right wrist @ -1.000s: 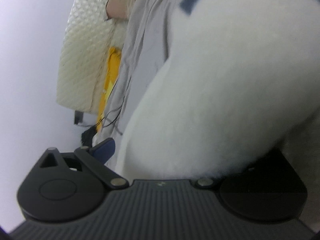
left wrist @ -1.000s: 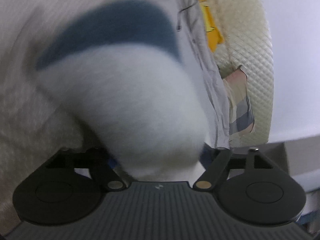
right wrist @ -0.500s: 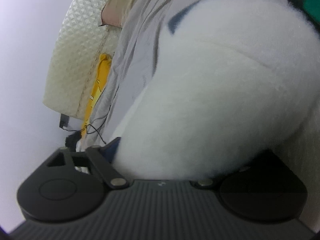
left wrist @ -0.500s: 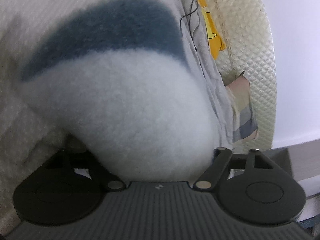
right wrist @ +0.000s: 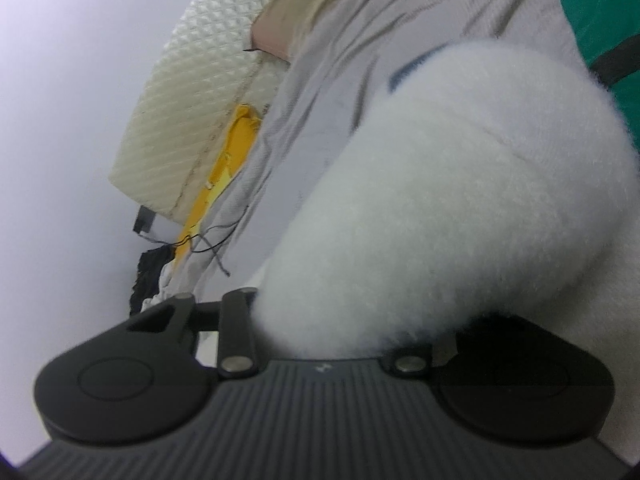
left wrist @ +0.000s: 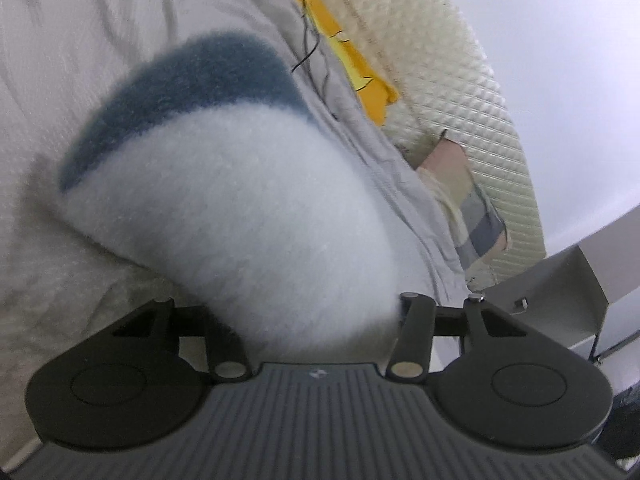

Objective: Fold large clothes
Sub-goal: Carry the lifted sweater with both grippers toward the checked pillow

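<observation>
The fluffy white garment (left wrist: 248, 216) lies on the bed (left wrist: 36, 80) near its headboard edge, a thick fold bulging between the closing jaws of the left gripper (left wrist: 316, 320) and of the right gripper (right wrist: 340, 332); the fingertips are buried in pile, so I cannot tell whether either has clamped. Closing on fluff alone, a grip may slip as the fold lifts. Only the left view shows the garment's blue band (left wrist: 192, 80); only the right shows a green cloth (right wrist: 604, 12).

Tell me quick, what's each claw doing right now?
Left gripper: closing around the fluffy white garment.
Right gripper: closing around the same garment; fingertips hidden.
</observation>
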